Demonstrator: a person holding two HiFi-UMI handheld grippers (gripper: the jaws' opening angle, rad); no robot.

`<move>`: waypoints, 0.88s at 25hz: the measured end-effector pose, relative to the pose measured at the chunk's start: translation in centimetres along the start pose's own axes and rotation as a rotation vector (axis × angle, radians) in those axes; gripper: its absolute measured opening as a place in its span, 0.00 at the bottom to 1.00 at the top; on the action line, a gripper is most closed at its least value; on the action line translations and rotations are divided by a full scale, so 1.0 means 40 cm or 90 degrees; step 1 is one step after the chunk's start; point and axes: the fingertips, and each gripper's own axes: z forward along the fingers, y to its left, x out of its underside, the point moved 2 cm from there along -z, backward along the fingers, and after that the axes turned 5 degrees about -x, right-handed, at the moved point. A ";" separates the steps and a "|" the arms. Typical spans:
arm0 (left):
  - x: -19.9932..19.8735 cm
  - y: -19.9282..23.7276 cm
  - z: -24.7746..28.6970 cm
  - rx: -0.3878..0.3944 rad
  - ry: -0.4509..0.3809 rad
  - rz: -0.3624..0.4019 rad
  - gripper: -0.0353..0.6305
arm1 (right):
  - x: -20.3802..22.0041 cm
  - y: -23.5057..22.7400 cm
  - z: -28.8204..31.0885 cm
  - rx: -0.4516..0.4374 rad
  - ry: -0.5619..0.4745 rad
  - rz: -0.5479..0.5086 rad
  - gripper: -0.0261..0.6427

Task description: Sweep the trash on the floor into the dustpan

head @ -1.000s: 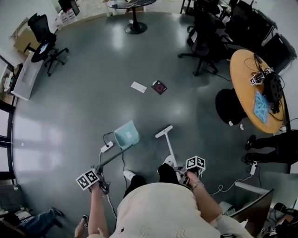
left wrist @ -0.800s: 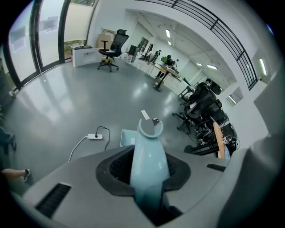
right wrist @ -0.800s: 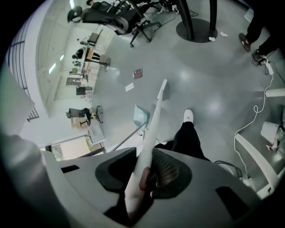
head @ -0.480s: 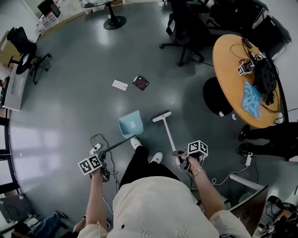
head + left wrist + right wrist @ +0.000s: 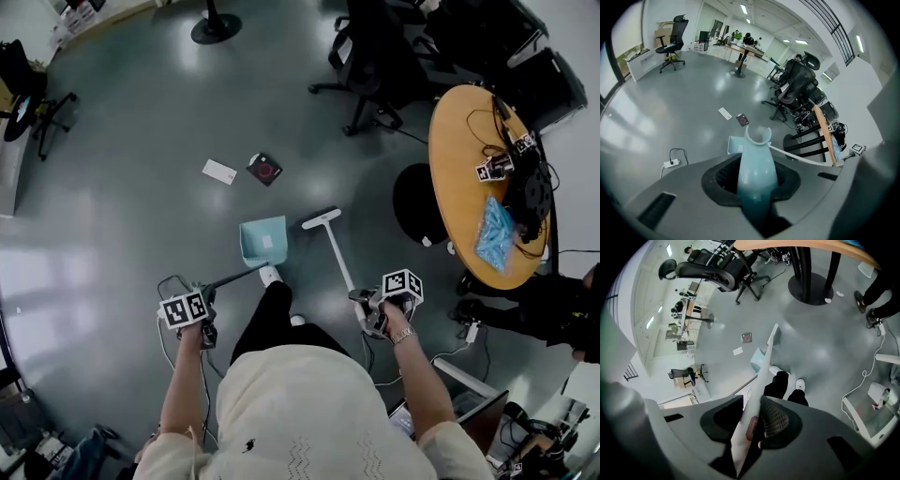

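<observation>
Approach step, as we judge it: on the grey floor (image 5: 112,244) the white broom (image 5: 337,255) and the pale blue dustpan (image 5: 262,241) sit side by side just ahead of the person's feet, broom to the right. The trash lies farther off and to the left, apart from both. The left tool (image 5: 754,183) is clamped on the dustpan's handle, and the right tool (image 5: 749,425) is clamped on the broom's shaft. The trash comprises a white card (image 5: 219,172) and, just right of it, a dark square packet (image 5: 264,169) bearing a red ring. The next move, in our judgement, calls for setting the dustpan's mouth down near these two pieces and carrying the broom head beyond them to draw them in. We cannot tell whether the dustpan's lip touches the floor. Each handle is hidden where it passes between the jaws, and the packet's print is too small to read.
</observation>
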 end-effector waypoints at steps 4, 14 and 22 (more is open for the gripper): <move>-0.114 -0.022 0.071 0.005 0.029 0.073 0.20 | -0.128 0.112 0.009 0.012 -0.003 -0.013 0.22; -0.322 -0.045 0.201 -0.022 0.057 0.152 0.20 | -0.474 0.357 0.056 0.052 0.036 -0.085 0.22; -0.416 -0.081 0.317 -0.031 0.073 0.232 0.20 | -0.837 0.551 0.083 0.089 0.122 -0.173 0.22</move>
